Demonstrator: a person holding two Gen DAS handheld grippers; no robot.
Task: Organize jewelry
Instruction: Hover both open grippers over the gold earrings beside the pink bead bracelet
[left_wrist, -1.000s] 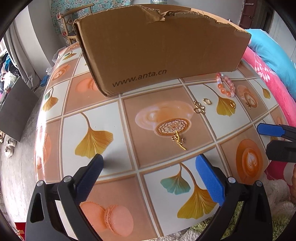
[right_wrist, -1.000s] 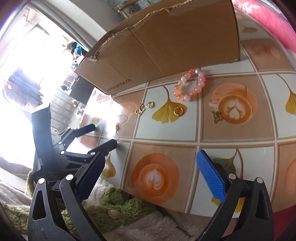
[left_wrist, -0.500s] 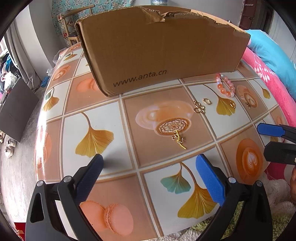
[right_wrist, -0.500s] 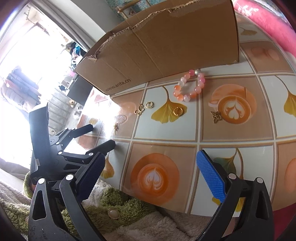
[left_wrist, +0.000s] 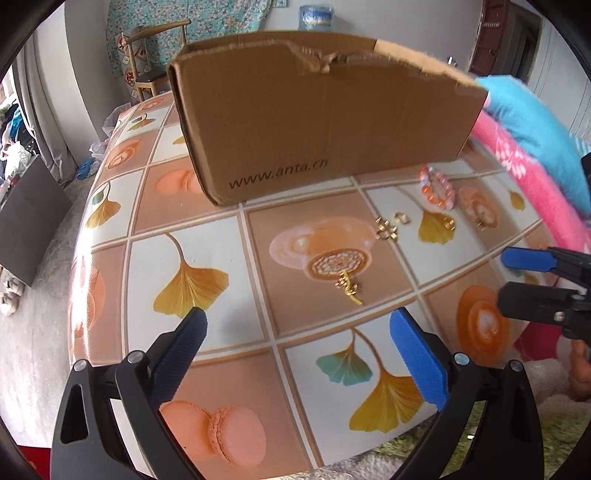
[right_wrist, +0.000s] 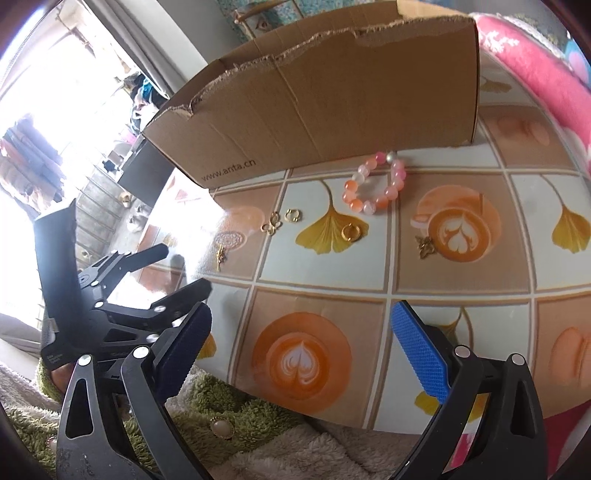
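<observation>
My left gripper (left_wrist: 295, 345) hangs over the near edge of the worktop (left_wrist: 221, 332) with its fingers wide apart and nothing between them. The worktop is smooth and shiny, with printed squares of leaves and coffee cups. I think small things will slide on it.

At the back stands a big cardboard box (left_wrist: 325, 114). It is stiff brown card with a torn top edge.

The jewelry lies in front of the box. First comes a thin gold charm (left_wrist: 349, 288) on the round printed cookie. It looks tiny, light and hard, so I would pinch it across its middle. Next are a gold knot charm (right_wrist: 273, 223) and a small clip ring (right_wrist: 293, 215), just beside each other. Then a round gold ring (right_wrist: 350, 232) sits on a yellow leaf. Close to the box lies a pink bead bracelet (right_wrist: 375, 181). The beads look smooth and hard, but I think the loop is floppy. I would grab one side of it. A last gold charm (right_wrist: 424, 246) lies beside a printed coffee cup.

My right gripper (right_wrist: 306, 341) is also wide open and empty.
</observation>
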